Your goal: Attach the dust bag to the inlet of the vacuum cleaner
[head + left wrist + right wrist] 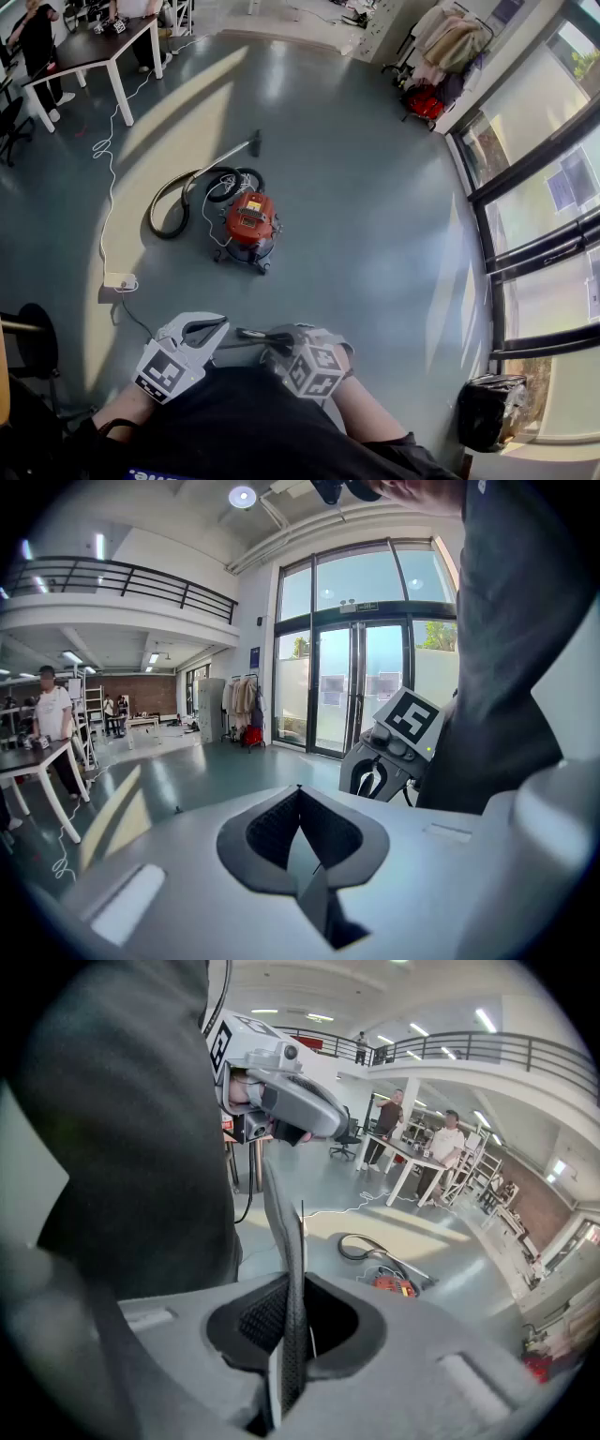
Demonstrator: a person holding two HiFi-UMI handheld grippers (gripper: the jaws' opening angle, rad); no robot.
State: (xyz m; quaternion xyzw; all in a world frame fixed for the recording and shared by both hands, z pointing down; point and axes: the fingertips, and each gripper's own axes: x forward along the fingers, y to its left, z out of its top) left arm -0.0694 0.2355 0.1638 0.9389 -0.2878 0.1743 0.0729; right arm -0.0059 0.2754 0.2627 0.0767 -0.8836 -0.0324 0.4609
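The red vacuum cleaner point(251, 225) stands on the grey floor a few steps ahead, its black hose point(178, 202) curled to its left and the wand lying beyond it. It also shows small in the right gripper view, as the vacuum cleaner point(392, 1284) past the jaws. No dust bag shows in any view. Both grippers are held close to my body, tips pointing at each other. The left gripper point(223, 325) point(300, 791) is shut and empty. The right gripper point(242, 333) point(272, 1171) has its fingers pressed together, with nothing that I can make out between them.
A white power strip point(119, 279) and its cable lie left of the vacuum. A white table point(89, 52) with people stands at the far left, a clothes rack point(441, 56) at the far right. Glass doors point(534, 216) line the right side, with a black bin point(492, 408) beside them.
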